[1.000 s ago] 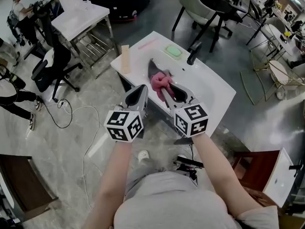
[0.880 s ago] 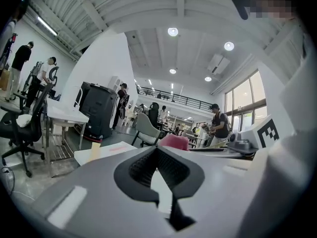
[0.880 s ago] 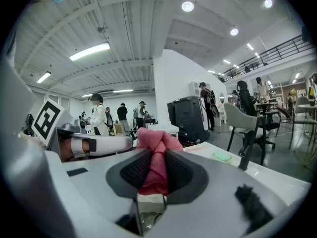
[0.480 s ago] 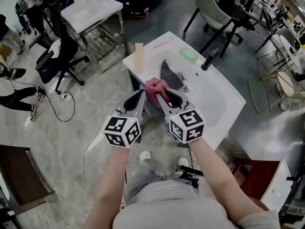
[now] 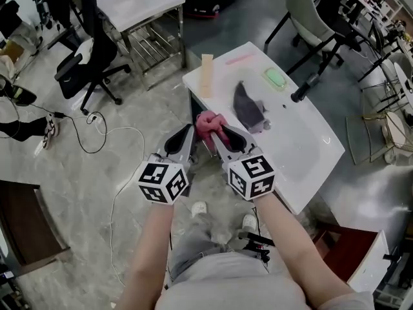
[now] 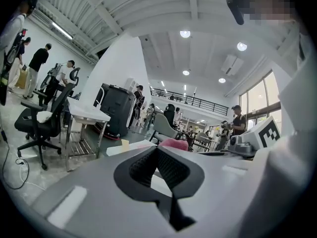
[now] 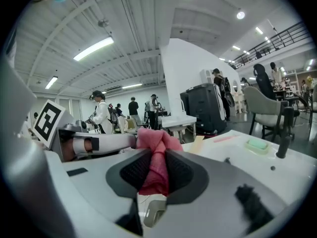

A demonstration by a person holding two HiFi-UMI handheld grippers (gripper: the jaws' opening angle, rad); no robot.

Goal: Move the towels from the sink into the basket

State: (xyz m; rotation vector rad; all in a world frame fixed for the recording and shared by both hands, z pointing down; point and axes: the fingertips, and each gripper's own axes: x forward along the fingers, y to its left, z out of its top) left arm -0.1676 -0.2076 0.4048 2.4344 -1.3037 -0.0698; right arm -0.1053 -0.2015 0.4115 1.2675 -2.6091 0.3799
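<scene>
Head view puts the pink towel point(image 5: 206, 121) just off the near corner of the sink point(image 5: 303, 141), hanging over the floor rather than over the basin. It is bunched into a soft, crumpled knot with a fold spilling above the grip. The right gripper point(image 5: 218, 133) pinches it: in the right gripper view the cloth fills the gap between the 2 ribbed pads, and the jaws are pressed onto it, not meeting each other. A second ago this towel was above the basin; both hands have since drawn back toward the person, carrying it clear of the rim. So 1 towel looks lifted out and on its way, though no basket shows in any view, so where it must go cannot be told. The left gripper point(image 5: 189, 131) rides just beside it, jaws pressed together on nothing, the pink cloth only visible beyond their tips in the left gripper view. A grey towel point(image 5: 247, 107) lies crumpled in the basin, probably the next one to fetch.
</scene>
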